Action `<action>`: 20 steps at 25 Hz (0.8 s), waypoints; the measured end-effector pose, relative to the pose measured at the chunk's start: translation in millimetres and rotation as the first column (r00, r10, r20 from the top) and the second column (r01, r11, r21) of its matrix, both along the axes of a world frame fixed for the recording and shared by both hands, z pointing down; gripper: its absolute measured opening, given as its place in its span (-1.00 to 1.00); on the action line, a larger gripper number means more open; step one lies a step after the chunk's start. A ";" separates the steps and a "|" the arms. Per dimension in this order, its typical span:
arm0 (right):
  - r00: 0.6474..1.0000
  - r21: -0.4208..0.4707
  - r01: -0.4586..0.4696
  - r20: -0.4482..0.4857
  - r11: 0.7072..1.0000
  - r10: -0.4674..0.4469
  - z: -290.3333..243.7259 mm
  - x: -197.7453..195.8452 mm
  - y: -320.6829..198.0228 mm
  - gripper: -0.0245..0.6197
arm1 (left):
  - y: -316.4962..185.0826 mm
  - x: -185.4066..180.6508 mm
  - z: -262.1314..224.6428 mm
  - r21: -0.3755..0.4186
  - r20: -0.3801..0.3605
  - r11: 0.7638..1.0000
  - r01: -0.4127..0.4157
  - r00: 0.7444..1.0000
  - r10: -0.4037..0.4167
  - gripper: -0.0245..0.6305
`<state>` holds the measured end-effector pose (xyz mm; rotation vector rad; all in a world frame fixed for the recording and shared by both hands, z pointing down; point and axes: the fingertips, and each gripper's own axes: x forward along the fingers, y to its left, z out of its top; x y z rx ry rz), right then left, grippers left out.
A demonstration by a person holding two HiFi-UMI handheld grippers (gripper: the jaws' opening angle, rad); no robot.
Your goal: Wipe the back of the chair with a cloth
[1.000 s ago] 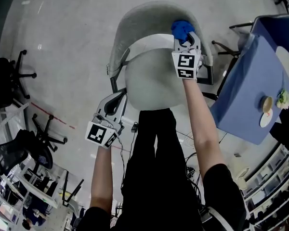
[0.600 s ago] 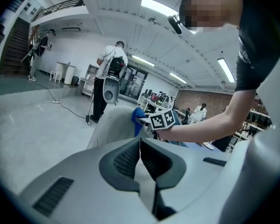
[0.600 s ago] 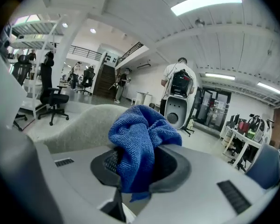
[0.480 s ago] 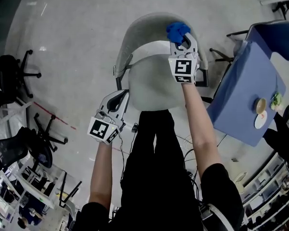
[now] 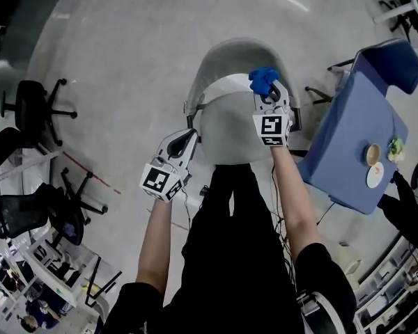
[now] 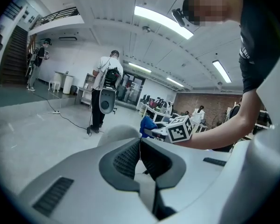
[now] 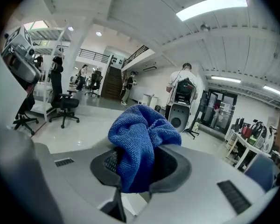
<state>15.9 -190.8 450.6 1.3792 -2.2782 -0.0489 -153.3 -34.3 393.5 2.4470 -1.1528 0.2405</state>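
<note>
The grey shell chair [image 5: 226,61] stands in front of me in the head view, its curved back on the far side. A bunched blue cloth [image 5: 263,81] sits at the right part of the chair back, pinched in my right gripper [image 5: 268,94]. In the right gripper view the cloth [image 7: 139,146] fills the space between the jaws and folds over them. My left gripper [image 5: 189,138] is near the chair's left edge, jaws closed together with nothing between them. The left gripper view shows the chair back top [image 6: 116,133] and the cloth [image 6: 147,123] beyond it.
A blue table [image 5: 352,141] with a cup and a plate stands close on the right. Black office chairs [image 5: 35,110] are on the left floor. Cables lie on the floor by my legs. A person with a backpack [image 6: 105,90] stands farther off.
My left gripper has risen closer to the chair's left edge. The right gripper stays on the right part of the chair back with the cloth. My head view has shifted.
</note>
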 end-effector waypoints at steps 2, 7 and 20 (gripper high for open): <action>1.000 -0.002 -0.010 -0.014 1.000 0.010 -13.5 3.2 13.8 -0.52 | 6.7 -6.6 -10.9 0.010 -0.007 1.000 0.011 1.000 -0.011 -0.85; 0.996 0.008 -0.088 -0.010 0.996 0.088 -52.5 24.4 46.3 -0.52 | 28.4 -22.8 -16.9 -0.004 0.006 1.000 0.007 1.000 -0.007 -0.85; 0.993 -0.113 0.109 0.051 0.988 -0.104 -95.7 49.6 206.1 -0.52 | 76.1 28.9 -102.9 0.119 0.009 0.990 -0.070 0.998 0.069 -0.85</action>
